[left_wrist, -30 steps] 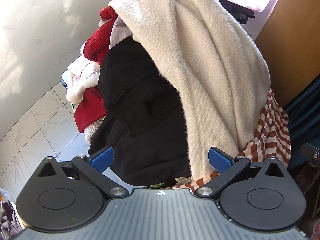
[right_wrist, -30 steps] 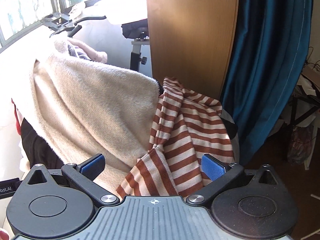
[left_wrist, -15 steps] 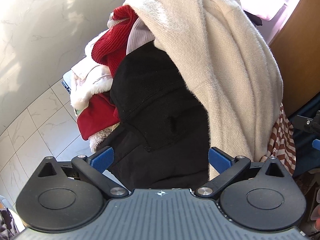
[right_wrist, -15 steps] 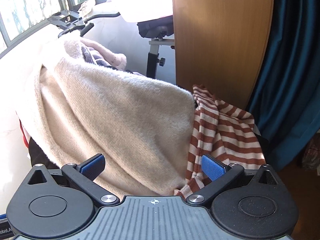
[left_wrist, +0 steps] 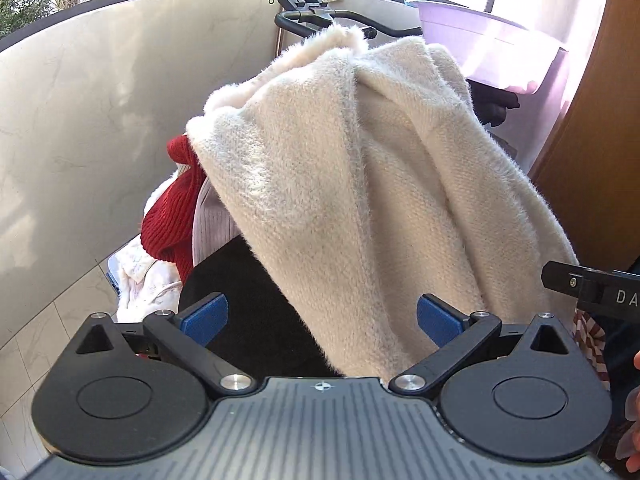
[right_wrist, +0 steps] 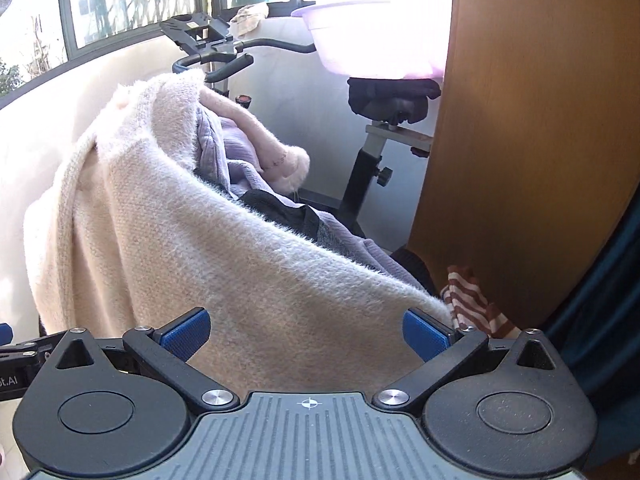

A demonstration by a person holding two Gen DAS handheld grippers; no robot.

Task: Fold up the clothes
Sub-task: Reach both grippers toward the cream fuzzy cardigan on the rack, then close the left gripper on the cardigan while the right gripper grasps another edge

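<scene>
nearest, the left gripper stood spread wide with nothing between its blue pads, close before the lower edge of a fuzzy cream sweater. likewise the right gripper gaped empty, its pads flanking that sweater's hem. the sweater draped over a heap of clothes: a black garment, a red knit, a striped top. beyond stood an exercise bike and a purple basin.

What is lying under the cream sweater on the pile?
Under the cream sweater show a black garment, a red knit, lilac cloth and a striped shirt. What carries the pile is covered.
</scene>
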